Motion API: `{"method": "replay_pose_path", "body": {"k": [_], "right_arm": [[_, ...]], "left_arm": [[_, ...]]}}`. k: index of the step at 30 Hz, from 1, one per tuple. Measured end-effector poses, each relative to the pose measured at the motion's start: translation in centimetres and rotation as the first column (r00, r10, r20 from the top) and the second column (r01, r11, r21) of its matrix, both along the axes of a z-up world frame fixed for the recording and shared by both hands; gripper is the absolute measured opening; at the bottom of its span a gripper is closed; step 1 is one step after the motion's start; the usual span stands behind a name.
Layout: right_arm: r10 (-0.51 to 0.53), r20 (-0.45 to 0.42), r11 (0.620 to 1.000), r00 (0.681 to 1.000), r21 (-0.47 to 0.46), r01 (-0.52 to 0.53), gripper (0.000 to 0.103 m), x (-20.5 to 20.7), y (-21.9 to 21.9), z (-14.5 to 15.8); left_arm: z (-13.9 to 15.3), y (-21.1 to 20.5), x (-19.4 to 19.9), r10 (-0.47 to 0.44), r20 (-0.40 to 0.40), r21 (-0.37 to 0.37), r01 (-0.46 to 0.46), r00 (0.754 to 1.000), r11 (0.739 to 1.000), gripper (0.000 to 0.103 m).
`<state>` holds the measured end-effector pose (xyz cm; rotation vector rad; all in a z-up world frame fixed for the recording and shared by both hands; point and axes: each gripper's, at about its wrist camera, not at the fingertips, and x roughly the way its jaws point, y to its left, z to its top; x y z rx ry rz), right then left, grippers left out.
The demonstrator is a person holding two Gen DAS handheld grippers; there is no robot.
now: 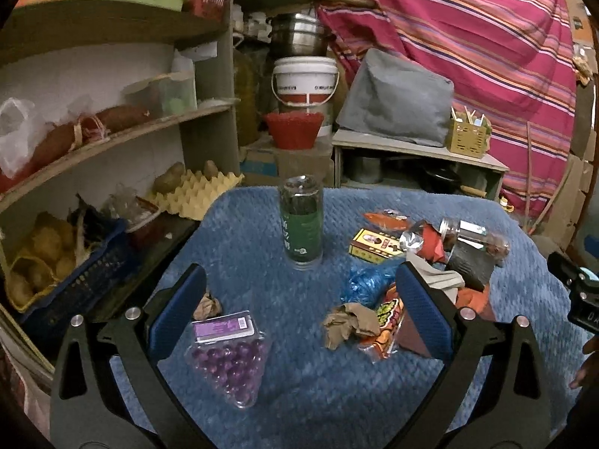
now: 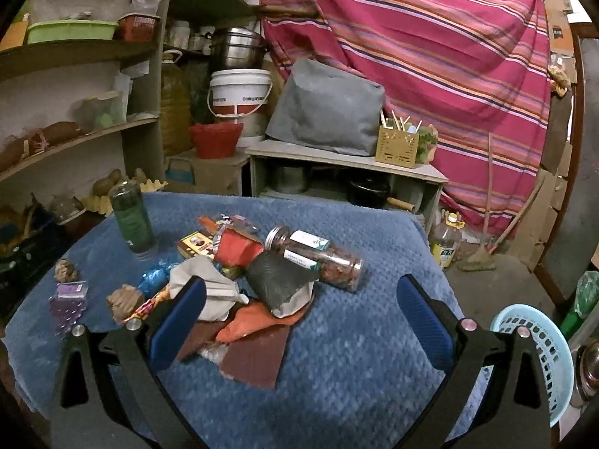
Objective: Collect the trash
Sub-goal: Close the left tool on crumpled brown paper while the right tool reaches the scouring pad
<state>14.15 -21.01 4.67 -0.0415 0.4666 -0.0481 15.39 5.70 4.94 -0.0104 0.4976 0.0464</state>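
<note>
Both my tongs gape wide, holding nothing: left gripper (image 1: 299, 292) over the grape pack (image 1: 228, 355), right gripper (image 2: 299, 295) with the wrapper heap (image 2: 239, 280) at ten o'clock

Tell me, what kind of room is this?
Probably a home storeroom or pantry: shelves hold potatoes on an egg tray, steel pots are stacked on a bucket, and a striped cloth hangs behind.

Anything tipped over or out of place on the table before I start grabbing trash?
Yes: the clear jar with the metal lid lies on its side among the wrappers, while the green bottle stands upright. Nothing seems spilled. Both grippers, left and right, are open and empty.
</note>
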Motion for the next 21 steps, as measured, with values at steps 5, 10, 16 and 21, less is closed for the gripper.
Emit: {"method": "replay_pose_path", "body": {"k": [5,10,16,21], "right_arm": [[0.005,-0.028,1.0,1.0,-0.01,-0.006,0.099,1.0,0.2,-1.9],[0.021,-0.03,1.0,0.999,0.006,-0.021,0.099,1.7,0.0,-3.5],[0.019,-0.077,0.999,0.997,0.032,-0.017,0.099,2.6,0.0,-4.9],[-0.015,-0.14,0.999,0.99,0.03,0.019,0.099,3.9,-1.0,-6.2]], "left_arm": [[-1.8,1.1,1.3,0.017,-0.043,-0.021,-0.018,0.999,1.0,0.098],[-3.0,2.0,1.8,0.035,-0.055,0.005,-0.035,0.998,0.999,0.098],[-3.7,4.5,2.0,0.105,-0.031,0.027,-0.104,0.994,0.994,0.098],[-5.6,8.5,4.5,0.158,-0.138,-0.025,-0.163,0.978,0.986,0.098]]}}
